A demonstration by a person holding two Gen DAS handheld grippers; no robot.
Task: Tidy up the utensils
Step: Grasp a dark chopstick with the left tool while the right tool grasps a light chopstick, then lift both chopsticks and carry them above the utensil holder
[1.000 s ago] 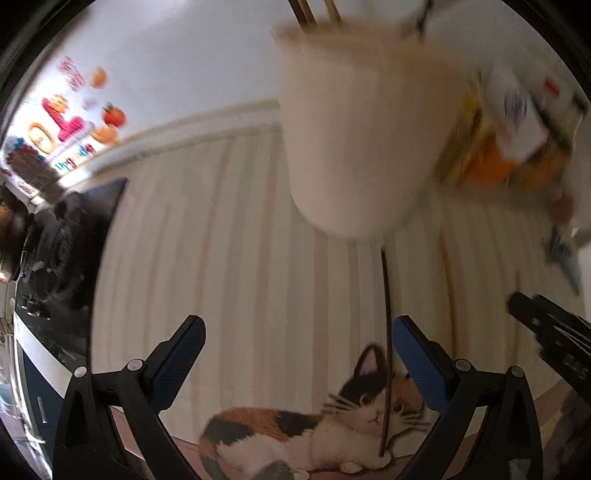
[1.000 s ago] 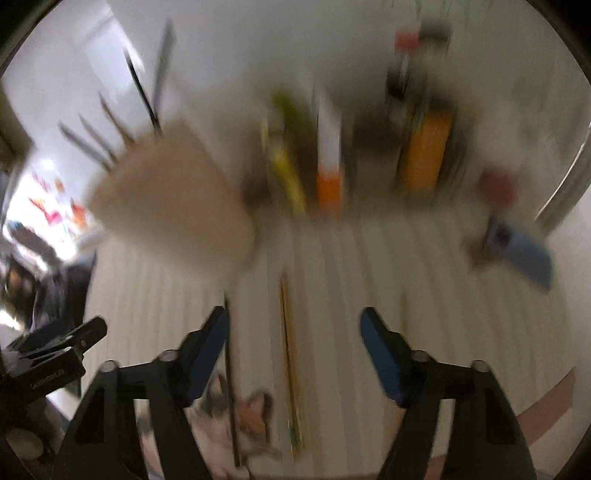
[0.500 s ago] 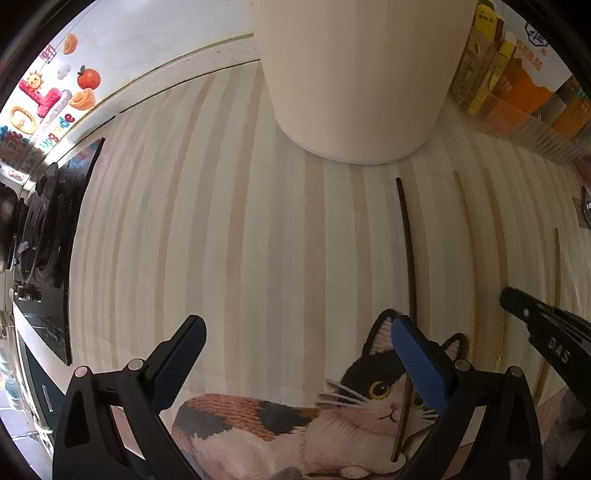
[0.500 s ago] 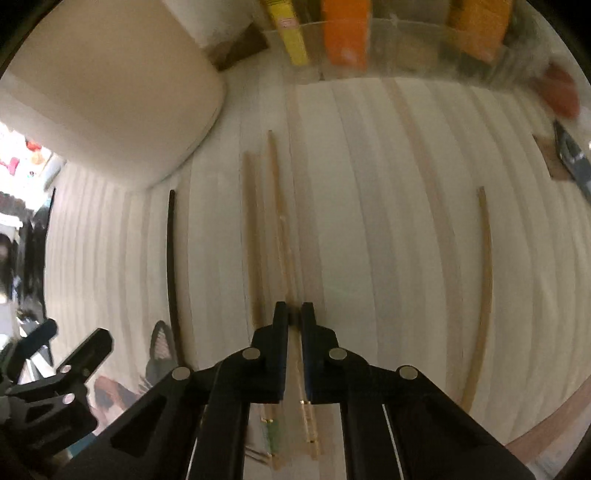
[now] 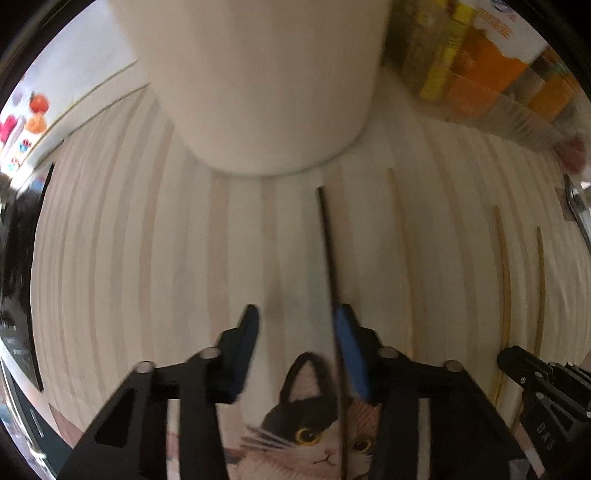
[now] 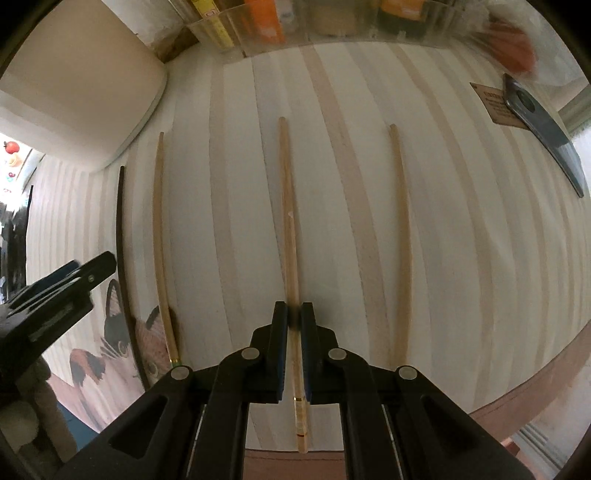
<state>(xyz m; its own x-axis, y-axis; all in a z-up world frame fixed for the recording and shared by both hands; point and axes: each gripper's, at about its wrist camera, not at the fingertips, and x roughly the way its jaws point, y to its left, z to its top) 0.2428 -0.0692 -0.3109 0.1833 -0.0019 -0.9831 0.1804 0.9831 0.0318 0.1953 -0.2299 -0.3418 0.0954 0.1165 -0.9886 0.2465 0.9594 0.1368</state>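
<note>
A black chopstick (image 5: 327, 251) lies on the striped mat (image 5: 147, 240), running from the cream utensil holder (image 5: 258, 92) toward me. My left gripper (image 5: 297, 312) points down over it. Its jaws are closing, with the stick between them against the right pad (image 5: 351, 354) and the left pad still apart. My right gripper (image 6: 294, 308) is shut on a pale wooden chopstick (image 6: 286, 206) that lies flat on the mat. Two more wooden chopsticks (image 6: 159, 229) (image 6: 402, 229) lie on either side of it. The holder (image 6: 81, 96) stands at the upper left of the right wrist view.
A clear bin of yellow and orange packets (image 6: 332, 22) lines the back of the counter. A dark phone (image 6: 543, 125) lies on a small card at the far right. A cat picture (image 5: 314, 435) is printed on the mat's near edge. A black stove (image 5: 18, 258) borders the left.
Both grippers have come down close to the mat. The left jaws have narrowed from wide around the black chopstick. The right jaws shut and now hold a wooden chopstick.
</note>
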